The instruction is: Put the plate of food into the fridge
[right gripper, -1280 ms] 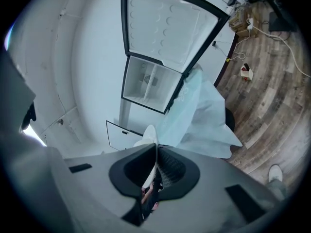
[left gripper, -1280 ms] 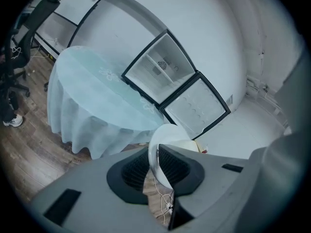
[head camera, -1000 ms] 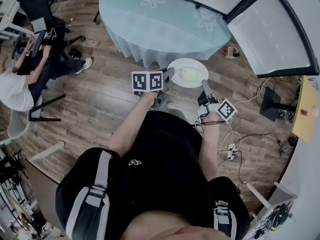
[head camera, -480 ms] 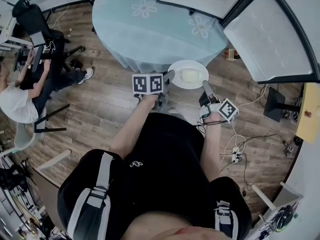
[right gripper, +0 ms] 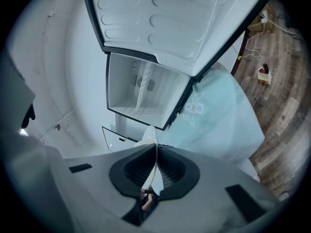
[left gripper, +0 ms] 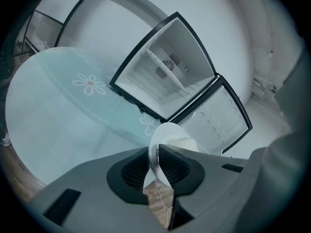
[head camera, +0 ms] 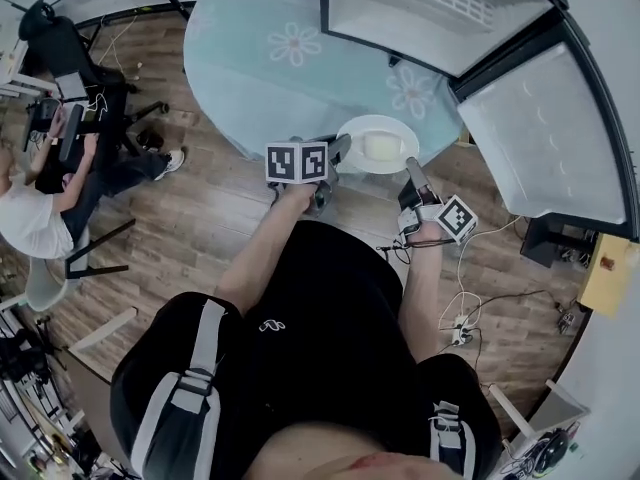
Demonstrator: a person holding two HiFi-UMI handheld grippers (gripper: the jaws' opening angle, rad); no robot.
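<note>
Both grippers have carried the plate (head camera: 368, 128) forward, so it now overlaps the edge of the round table (head camera: 270, 58), with the open fridge (head camera: 430, 13) just beyond. It hangs between the claws, pale food (head camera: 381, 148) on it, above the wooden floor (head camera: 210, 218). The left gripper (head camera: 338, 150) clenches its left rim and the right gripper (head camera: 411, 171) its right rim, jaws nearly together on the thin edge.

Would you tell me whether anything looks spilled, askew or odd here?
Nothing stands out: the left hand-held gripper and right hand-held gripper clamp opposite rims of the plate, the food sits in its middle, and the fridge stands open.
</note>
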